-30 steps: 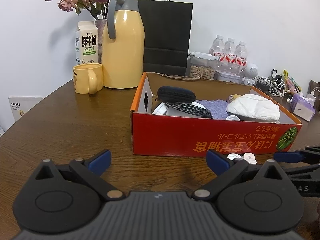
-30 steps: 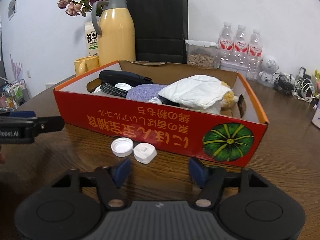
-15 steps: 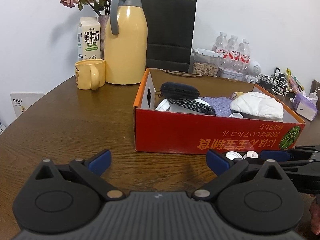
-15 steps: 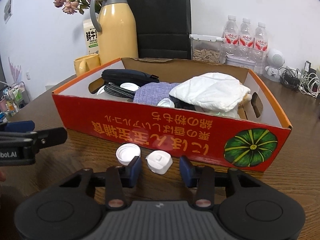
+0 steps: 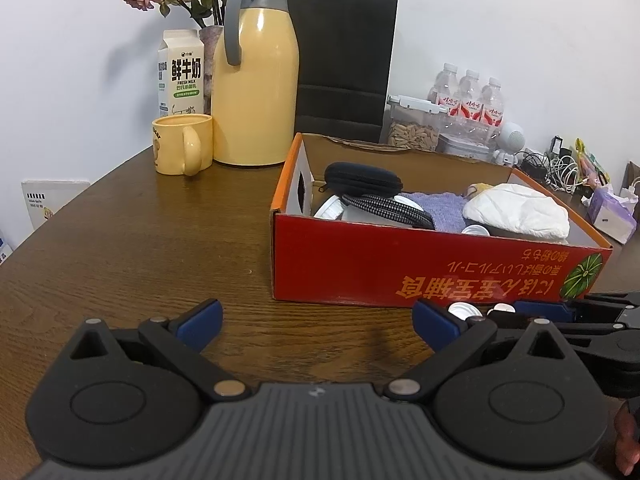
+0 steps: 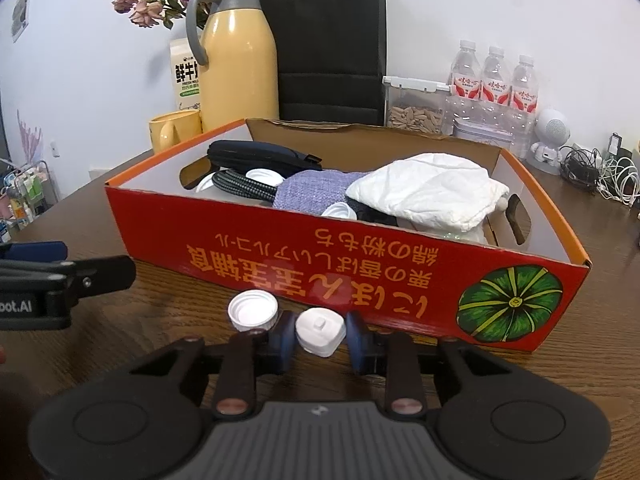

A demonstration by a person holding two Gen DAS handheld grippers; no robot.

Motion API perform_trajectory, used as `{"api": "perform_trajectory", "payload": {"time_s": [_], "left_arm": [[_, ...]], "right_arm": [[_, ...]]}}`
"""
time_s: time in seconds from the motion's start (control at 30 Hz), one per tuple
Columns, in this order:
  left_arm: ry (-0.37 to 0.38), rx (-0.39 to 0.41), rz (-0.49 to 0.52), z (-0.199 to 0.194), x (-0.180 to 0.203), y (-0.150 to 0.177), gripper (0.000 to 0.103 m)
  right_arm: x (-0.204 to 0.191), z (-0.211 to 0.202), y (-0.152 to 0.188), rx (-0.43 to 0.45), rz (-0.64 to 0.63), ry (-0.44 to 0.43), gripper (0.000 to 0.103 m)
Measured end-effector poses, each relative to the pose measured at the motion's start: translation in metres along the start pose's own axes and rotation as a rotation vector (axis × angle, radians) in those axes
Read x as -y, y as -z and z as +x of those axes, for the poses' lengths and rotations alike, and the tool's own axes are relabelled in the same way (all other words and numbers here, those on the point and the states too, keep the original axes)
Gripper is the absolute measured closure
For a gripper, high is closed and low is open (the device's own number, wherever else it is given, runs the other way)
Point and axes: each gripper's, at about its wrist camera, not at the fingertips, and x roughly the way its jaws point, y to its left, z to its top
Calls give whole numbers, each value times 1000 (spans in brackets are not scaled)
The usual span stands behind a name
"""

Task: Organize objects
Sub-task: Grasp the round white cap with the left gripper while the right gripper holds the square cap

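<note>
Right gripper (image 6: 320, 338) sits low on the table (image 6: 120, 320), its blue pads either side of the squarish white cap (image 6: 320, 330) and closing on it; contact not certain, likely a pick for the red box (image 6: 360, 264) just behind. Round open cap (image 6: 253, 309) lies just beside, close to the left pad, and could get nudged. Left gripper (image 5: 316, 320) hangs spread wide, holding nothing, well clear of the yellow mug (image 5: 182, 150).

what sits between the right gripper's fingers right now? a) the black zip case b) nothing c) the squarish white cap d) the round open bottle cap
c: the right gripper has its blue fingers closed against both sides of the squarish white cap, while the round open cap lies free on the table to its left.
</note>
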Motion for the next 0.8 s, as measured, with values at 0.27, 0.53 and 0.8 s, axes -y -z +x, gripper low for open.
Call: {"api": "perform_trajectory", "payload": {"time_s": [0.27,0.53,0.8], "left_arm": [[1,-10,-15,2,-1,0,0],[-6,-4,-14,2,0,1,0],[-34,-6,6,4,10,3,0]], "right_arm": [[1,-10,4,40,1,-1,77],[13,-32,12,93,16,16,77],[40,-51,21,145,54,39,77]]}}
